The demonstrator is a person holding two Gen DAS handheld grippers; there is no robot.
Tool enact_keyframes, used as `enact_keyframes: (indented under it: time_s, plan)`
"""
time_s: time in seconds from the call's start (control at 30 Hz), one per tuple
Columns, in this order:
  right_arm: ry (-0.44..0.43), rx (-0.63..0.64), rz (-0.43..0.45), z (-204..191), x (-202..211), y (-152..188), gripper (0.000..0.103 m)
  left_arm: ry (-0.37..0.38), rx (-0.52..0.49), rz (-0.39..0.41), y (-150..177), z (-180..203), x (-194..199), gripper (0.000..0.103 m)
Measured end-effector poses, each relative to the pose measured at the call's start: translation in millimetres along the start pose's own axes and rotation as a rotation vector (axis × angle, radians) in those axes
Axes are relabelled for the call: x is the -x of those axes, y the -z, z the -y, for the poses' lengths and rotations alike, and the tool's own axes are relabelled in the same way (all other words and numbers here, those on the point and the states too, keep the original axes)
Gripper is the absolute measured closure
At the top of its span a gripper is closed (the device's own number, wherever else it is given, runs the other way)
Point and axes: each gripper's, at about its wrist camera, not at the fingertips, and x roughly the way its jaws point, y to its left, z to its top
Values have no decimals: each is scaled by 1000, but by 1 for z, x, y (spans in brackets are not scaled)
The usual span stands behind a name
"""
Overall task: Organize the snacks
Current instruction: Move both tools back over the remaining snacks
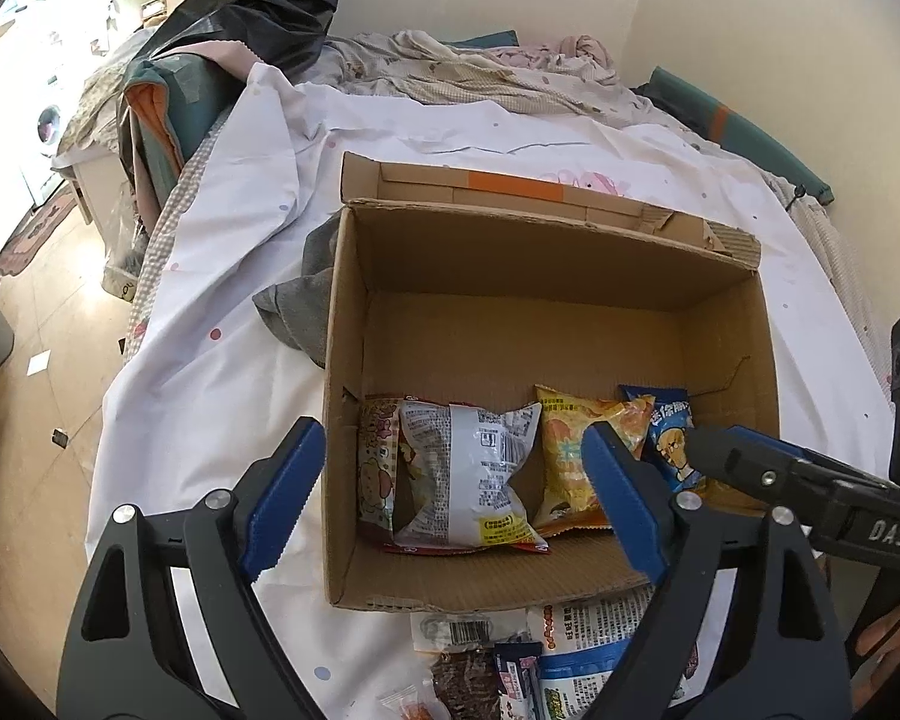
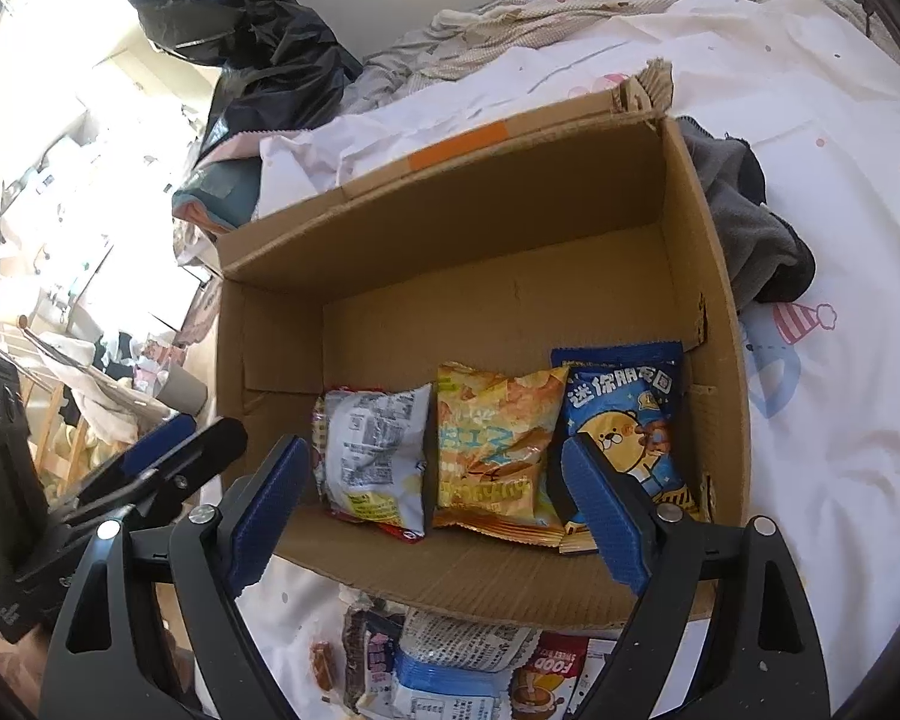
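left gripper (image 1: 450,498): jaws wide, nothing between pads; left pad outside box's left wall, right pad over yellow bag
right gripper (image 2: 444,504): jaws wide, nothing gripped; white and yellow bags show in the gap, right pad in front of blue bag
box (image 1: 342,360): open cardboard, on bed, straight ahead of both jaws; far half of floor bare
white bag (image 1: 474,468): in box, near wall side, between left jaws; overlaps pink bag
pink bag (image 1: 377,456): in box, against left wall, just past left pad of left jaws
yellow bag (image 2: 492,450): in box, middle of row, between right jaws
blue bag (image 2: 624,402): in box, right end of row, touching yellow bag, beyond right pad of right jaws
loose snacks (image 2: 450,660): pile on bed sheet, outside box near wall, below both jaws
bed (image 1: 210,300): white dotted sheet, carries box
grey cloth (image 1: 306,300): on bed, touching box's side wall, left of left jaws
black bag (image 1: 258,0): far end, beyond box
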Motion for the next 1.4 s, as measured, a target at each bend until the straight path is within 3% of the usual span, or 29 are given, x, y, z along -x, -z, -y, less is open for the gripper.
enact_keyframes:
  time_s: [0.13, 0.43, 0.63, 0.9, 1.07, 1.17, 1.3, 1.4]
  plan:
    - [0, 23, 17, -5, 5, 0, 4, 0, 0, 5, 1, -1, 4, 18]
    - [4, -7, 11, -2, 20, 7, 4, 2, 3, 34, 4, -4, 23, 8]
    - [21, -15, 6, 1, 40, 18, 4, -11, -10, 34, 15, -8, 37, 7]
    - [15, -105, -59, 16, 52, 49, 4, -39, 122, -71, 42, -34, 39, 7]
    - [15, -165, -90, 25, 52, 65, 4, -47, 213, -191, 67, -51, 25, 8]
    - [17, -199, -96, 30, 51, 69, 4, -51, 299, -282, 93, -59, 13, 20]
    - [29, -226, -98, 35, 47, 68, 4, 11, 396, -414, 129, -55, -11, 41]
    - [23, -255, -112, 41, 42, 68, 4, -3, 407, -470, 147, -48, -27, 52]
